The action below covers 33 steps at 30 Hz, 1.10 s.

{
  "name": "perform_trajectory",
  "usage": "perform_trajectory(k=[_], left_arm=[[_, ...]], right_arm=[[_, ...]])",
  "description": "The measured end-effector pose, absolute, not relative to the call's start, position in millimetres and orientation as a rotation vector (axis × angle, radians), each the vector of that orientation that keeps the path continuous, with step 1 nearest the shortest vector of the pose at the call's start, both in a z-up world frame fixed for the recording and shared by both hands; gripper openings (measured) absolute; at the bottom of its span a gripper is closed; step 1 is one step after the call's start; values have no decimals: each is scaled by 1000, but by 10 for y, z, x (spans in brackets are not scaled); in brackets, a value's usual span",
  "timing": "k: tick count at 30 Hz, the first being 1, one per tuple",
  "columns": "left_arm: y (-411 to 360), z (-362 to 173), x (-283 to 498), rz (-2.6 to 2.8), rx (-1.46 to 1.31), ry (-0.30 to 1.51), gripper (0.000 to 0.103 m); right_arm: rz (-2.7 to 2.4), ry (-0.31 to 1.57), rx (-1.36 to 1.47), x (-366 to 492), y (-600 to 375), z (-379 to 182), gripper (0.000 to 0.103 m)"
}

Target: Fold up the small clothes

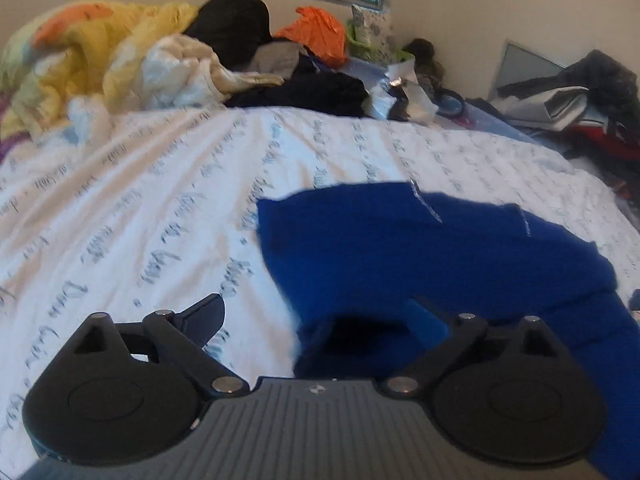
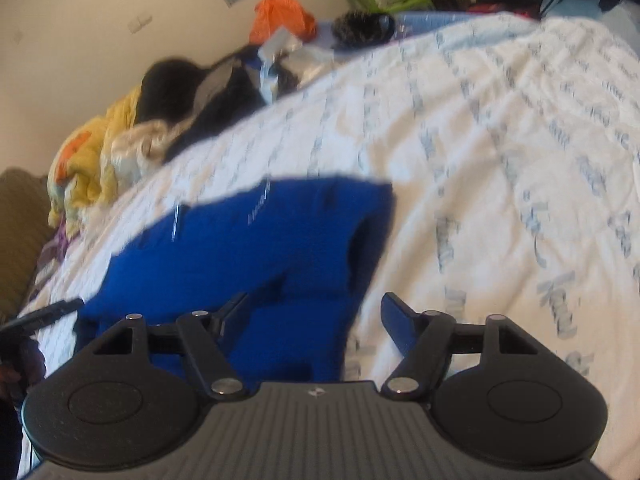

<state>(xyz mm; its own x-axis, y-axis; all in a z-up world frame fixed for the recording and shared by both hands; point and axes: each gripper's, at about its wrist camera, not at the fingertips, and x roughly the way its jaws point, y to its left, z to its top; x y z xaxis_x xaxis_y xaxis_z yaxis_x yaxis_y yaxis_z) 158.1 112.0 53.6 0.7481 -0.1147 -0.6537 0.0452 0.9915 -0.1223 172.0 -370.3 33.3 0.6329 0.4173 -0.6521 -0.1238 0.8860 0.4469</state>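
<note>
A blue garment [image 1: 420, 248] lies spread on the white bedsheet printed with grey script [image 1: 140, 200], filling the lower centre and right of the left wrist view and the lower left of the right wrist view. The left gripper [image 1: 320, 312] points down over its near edge, jaws wide apart, nothing pinched; its right finger is lost against the blue cloth. The right gripper [image 2: 316, 316] also stands open, its left finger over the garment, the right one over bare sheet. A heap of clothes [image 1: 304, 80] sits at the upper centre, beside a yellow quilt [image 1: 88, 52].
</note>
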Motion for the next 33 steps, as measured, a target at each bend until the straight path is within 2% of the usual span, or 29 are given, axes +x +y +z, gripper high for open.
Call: perform_trajectory(k=[1, 2, 3, 4, 5, 6, 11, 12, 13, 14, 15, 16, 17, 18, 19, 21, 24, 25, 26, 27, 28, 29, 33], left_arm=[[1081, 479, 1574, -80, -85, 743, 66], [1020, 405, 1581, -67, -40, 770, 52], [975, 344, 1579, -64, 0, 772, 41], [936, 337, 1560, -68, 21, 745, 30], [930, 338, 1549, -69, 37, 740, 25], [926, 341, 1546, -45, 61, 735, 17], [975, 339, 1459, -46, 73, 721, 22], [1007, 368, 1396, -49, 44, 718, 33], [1040, 395, 1324, -51, 14, 723, 57], [1081, 422, 1238, -65, -24, 728, 70], [1143, 449, 1127, -89, -73, 726, 85], [1212, 470, 999, -115, -128, 720, 87], [1279, 480, 879, -146, -186, 727, 87], [1345, 464, 797, -174, -239, 745, 86], [1397, 419, 731, -196, -301, 771, 85], [1476, 288, 666, -211, -386, 814, 82], [1428, 280, 597, -189, -353, 781, 76], [1372, 293, 600, -175, -318, 782, 54], [1299, 301, 620, -157, -262, 789, 30], [1236, 291, 655, -128, -196, 804, 8], [1207, 303, 667, -111, -162, 798, 7], [1217, 305, 673, -101, -150, 801, 7], [1288, 285, 555, -111, -127, 793, 8]], right_arm=[[317, 853, 343, 1689, -3638, 287, 62], [315, 878, 300, 1673, -3561, 238, 41], [320, 888, 266, 1653, -3488, 201, 27], [314, 875, 233, 1626, -3429, 200, 21], [311, 874, 185, 1608, -3369, 204, 6], [311, 872, 146, 1593, -3354, 210, 6], [246, 859, 312, 1592, -3802, 191, 3], [276, 867, 356, 1566, -3808, 174, 4], [291, 879, 401, 1532, -3817, 177, 5], [301, 887, 448, 1476, -3835, 200, 9], [327, 885, 491, 1401, -3870, 225, 18], [362, 875, 534, 1312, -3923, 244, 26], [385, 867, 582, 1209, -3987, 243, 45], [401, 857, 636, 1110, -4055, 221, 54], [414, 855, 691, 1028, -4112, 173, 59], [420, 901, 742, 967, -4143, 61, 56], [425, 873, 771, 867, -4132, -8, 55], [445, 878, 780, 865, -4102, -25, 55], [453, 877, 769, 863, -4065, -20, 52], [443, 891, 727, 866, -4007, -7, 23], [424, 931, 666, 902, -3944, -5, 5], [419, 933, 638, 918, -3926, -4, 2], [356, 888, 684, 883, -4182, -32, 2]])
